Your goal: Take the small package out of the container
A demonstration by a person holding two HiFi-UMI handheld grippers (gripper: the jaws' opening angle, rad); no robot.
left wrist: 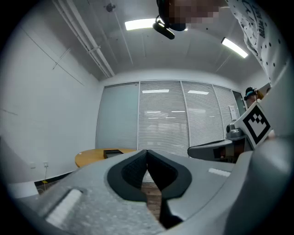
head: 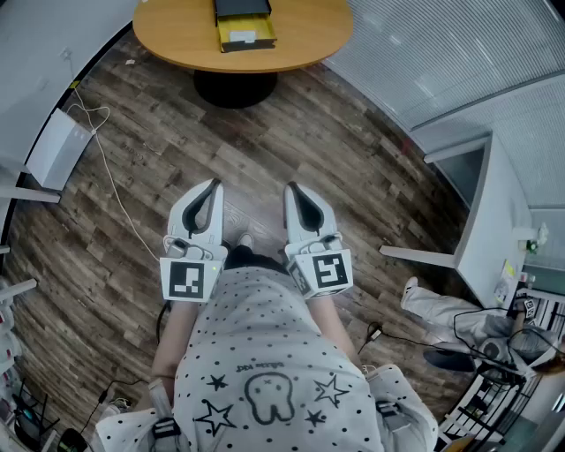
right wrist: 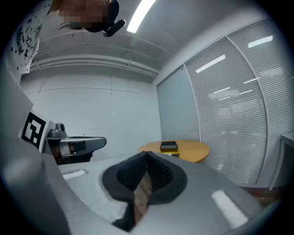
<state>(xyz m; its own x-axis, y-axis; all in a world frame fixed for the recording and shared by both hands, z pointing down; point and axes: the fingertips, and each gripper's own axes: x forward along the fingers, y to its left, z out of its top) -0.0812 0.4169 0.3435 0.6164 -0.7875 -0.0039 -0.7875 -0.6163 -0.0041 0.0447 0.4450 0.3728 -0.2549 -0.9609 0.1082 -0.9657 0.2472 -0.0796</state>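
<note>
A container (head: 243,25) with a black part and an open yellow part sits on a round wooden table (head: 300,40) far ahead of me. Whether a small package lies in it is too small to tell. My left gripper (head: 213,186) and right gripper (head: 292,190) are held side by side close to my body, over the floor and well short of the table. Both are shut with nothing between their pads. The left gripper view shows its shut gripper (left wrist: 146,154) and the distant container (left wrist: 113,153). In the right gripper view, the container (right wrist: 169,147) lies beyond the shut gripper (right wrist: 147,155).
The table stands on a dark round base (head: 235,86) on wood-plank floor. A white box (head: 56,146) with a trailing cable (head: 113,190) lies at the left. A white desk (head: 496,231) and cluttered gear stand at the right. Blinds (head: 459,53) line the far wall.
</note>
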